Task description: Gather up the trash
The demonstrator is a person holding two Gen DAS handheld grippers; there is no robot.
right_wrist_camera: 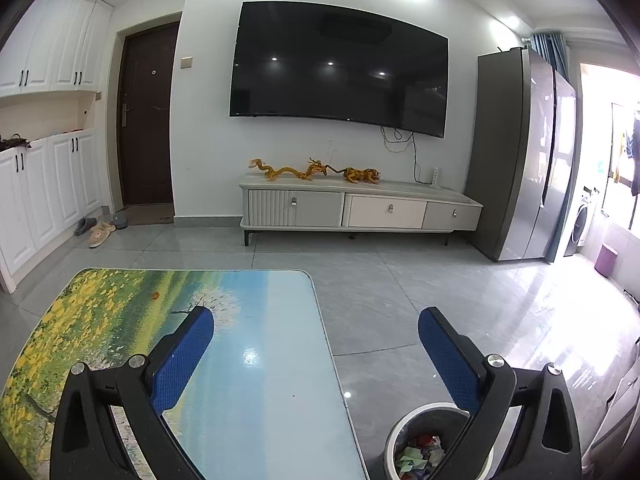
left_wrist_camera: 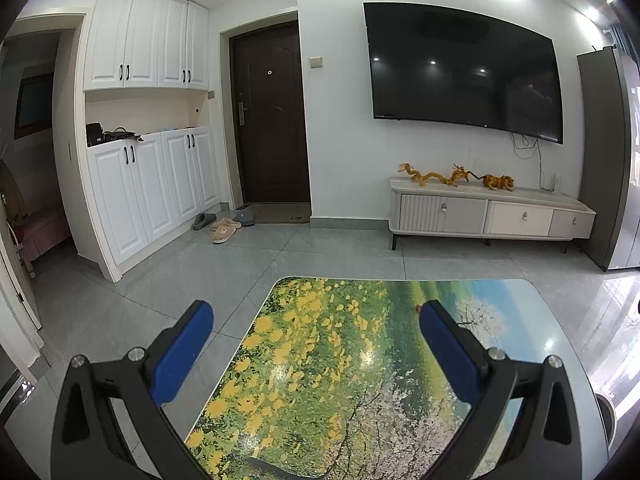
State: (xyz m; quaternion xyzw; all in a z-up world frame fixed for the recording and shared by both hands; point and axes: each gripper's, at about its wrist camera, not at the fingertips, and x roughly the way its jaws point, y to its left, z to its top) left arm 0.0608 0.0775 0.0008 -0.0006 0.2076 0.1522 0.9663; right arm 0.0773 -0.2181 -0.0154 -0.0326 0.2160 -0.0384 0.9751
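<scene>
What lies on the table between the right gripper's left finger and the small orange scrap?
Nothing: in the right wrist view, bare printed table runs from the finger to the orange scrap.

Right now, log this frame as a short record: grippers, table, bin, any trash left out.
left gripper: open, empty, over the table
right gripper: open, empty, over the table's right edge
table: landscape print top, nearly bare
scrap: one small orange bit on the far part of the table, also seen in the left view
bin: on the floor right of the table, wrappers inside
judgement: likely near done; the scrap may be the last piece
</scene>
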